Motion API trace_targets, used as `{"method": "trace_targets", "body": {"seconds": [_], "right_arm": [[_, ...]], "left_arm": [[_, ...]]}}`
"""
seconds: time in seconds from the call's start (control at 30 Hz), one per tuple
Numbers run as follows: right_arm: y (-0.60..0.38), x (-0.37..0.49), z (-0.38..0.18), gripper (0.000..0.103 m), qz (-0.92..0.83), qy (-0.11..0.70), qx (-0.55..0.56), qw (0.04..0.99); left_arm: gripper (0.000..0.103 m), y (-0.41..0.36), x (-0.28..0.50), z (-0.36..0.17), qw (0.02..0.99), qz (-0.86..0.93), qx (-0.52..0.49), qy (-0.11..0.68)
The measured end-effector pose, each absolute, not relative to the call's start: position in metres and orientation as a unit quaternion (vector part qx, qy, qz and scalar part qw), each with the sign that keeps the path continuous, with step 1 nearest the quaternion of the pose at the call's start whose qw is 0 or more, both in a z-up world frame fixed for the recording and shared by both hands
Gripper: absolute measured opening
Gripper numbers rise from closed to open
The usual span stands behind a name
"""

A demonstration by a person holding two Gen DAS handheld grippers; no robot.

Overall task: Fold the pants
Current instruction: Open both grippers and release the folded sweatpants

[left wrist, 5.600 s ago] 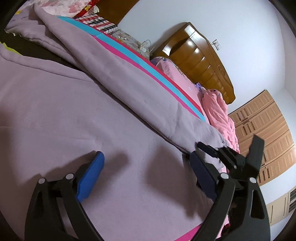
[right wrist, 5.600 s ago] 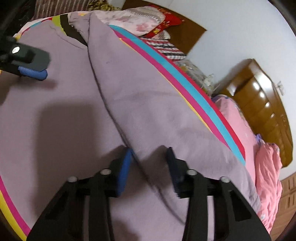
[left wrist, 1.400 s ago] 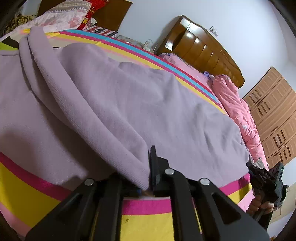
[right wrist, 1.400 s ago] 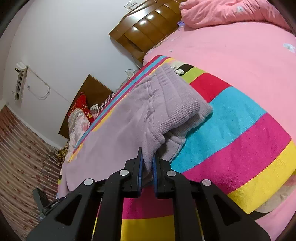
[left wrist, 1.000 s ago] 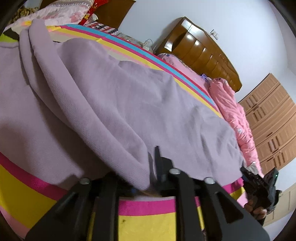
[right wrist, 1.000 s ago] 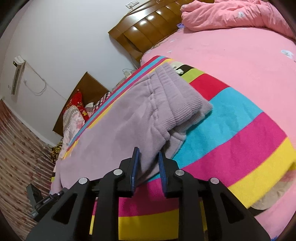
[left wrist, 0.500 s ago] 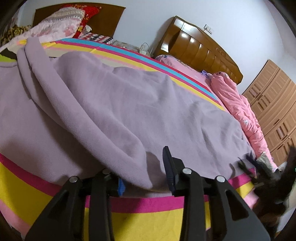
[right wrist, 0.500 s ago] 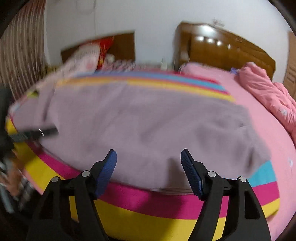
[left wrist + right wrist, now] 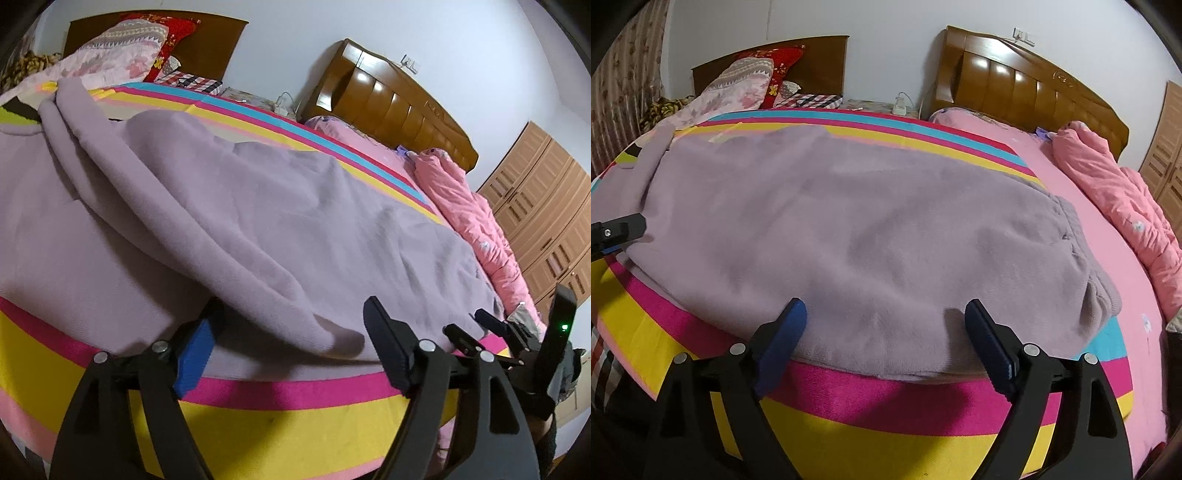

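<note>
Both claws just released pants (image 9: 849,229); near hem apparently free.

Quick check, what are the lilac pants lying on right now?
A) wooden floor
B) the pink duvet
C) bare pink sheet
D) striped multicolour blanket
D: the pants lie flat on the striped blanket, whose pink and yellow bands show along their near edge.

Light: dim indoor light, colours a bit muted.
Glare: bright patches on the wooden headboard (image 9: 1015,79) panels, far ahead of the gripper.
Shadows: soft, dark under each gripper finger on the pants (image 9: 849,229).
Focus: both views sharp.
Edges: strong fisheye bending, black corners.
</note>
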State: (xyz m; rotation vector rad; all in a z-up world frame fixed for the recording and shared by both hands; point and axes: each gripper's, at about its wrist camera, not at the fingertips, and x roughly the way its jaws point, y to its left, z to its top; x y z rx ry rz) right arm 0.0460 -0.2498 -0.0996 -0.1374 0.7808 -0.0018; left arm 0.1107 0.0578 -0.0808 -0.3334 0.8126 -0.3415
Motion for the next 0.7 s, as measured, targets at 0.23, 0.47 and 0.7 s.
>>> {"method": "trace_targets", "body": {"seconds": [0.23, 0.47, 0.7], "right_arm": [[-0.244, 0.046, -0.099, 0.085, -0.008, 0.380, -0.070, 0.922], [-0.245, 0.046, -0.099, 0.085, -0.007, 0.379, -0.067, 0.923], [-0.249, 0.046, -0.099, 0.086, -0.006, 0.380, -0.063, 0.923]], "left_arm": [[0.077, 0.066, 0.107, -0.081, 0.890, -0.162, -0.166, 0.392], [0.078, 0.068, 0.107, -0.082, 0.890, -0.159, -0.164, 0.394], [0.079, 0.071, 0.104, -0.080, 0.889, -0.156, -0.169, 0.396]]}}
